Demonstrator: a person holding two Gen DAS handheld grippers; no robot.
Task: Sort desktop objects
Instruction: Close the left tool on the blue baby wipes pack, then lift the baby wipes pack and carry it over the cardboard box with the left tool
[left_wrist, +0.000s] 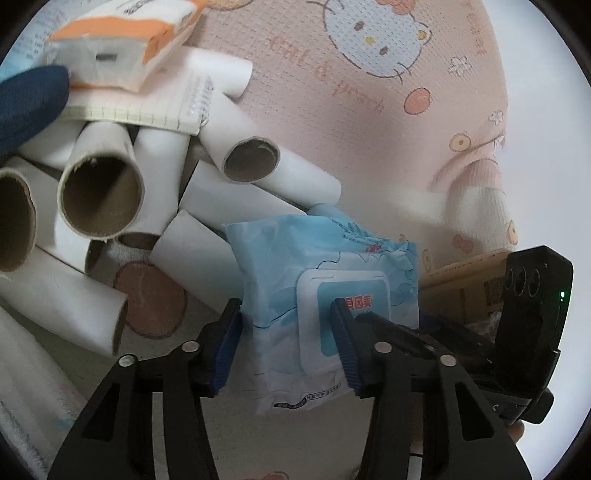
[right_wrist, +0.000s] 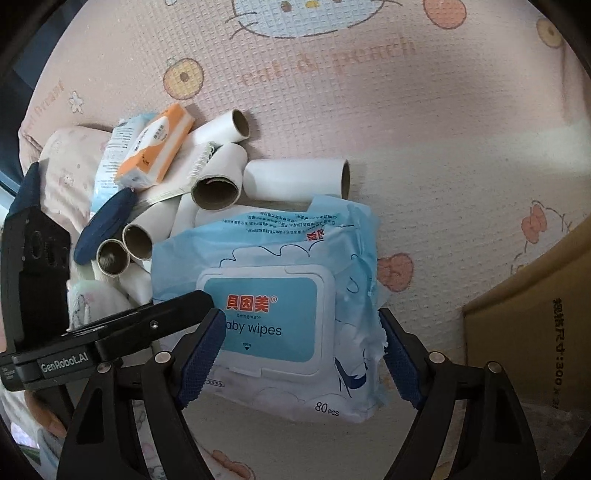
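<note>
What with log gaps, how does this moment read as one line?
object: blue plastic baby-wipes pack | left gripper: jaws clamp pack | right gripper: jaws astride pack, grip unclear

I am working in a home, on a soft pink mat printed with cartoon cats and peaches, the kind laid on a bed or a child's floor. Household clutter lies on it: baby wipes, a tissue pack, a heap of empty paper tubes and a notebook. A cardboard box stands at the right.
</note>
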